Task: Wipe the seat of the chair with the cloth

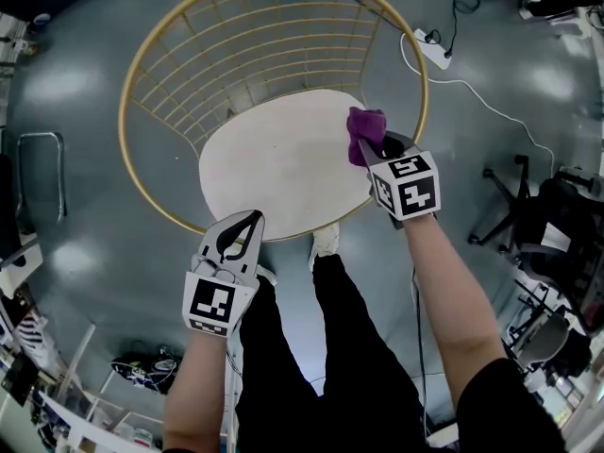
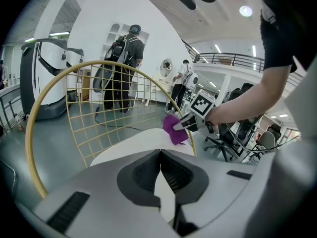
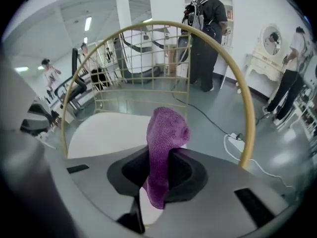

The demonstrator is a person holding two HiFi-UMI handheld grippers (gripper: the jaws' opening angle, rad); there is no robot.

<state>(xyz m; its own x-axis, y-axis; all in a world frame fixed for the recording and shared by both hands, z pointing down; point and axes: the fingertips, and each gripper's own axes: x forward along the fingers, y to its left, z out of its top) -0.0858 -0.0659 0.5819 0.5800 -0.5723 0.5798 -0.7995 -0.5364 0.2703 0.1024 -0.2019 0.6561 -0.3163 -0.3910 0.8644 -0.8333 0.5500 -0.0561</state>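
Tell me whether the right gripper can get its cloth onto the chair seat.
Probably yes: the right gripper holds the purple cloth at the white seat's right edge, with nothing between them.

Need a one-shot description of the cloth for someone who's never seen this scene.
Find the gold wire-frame chair on the grey floor, then its white oval seat. At the seat's right edge, the right gripper is shut on a small bunched knit cloth. It is the only purple thing in view, set against the white seat and gold wire.
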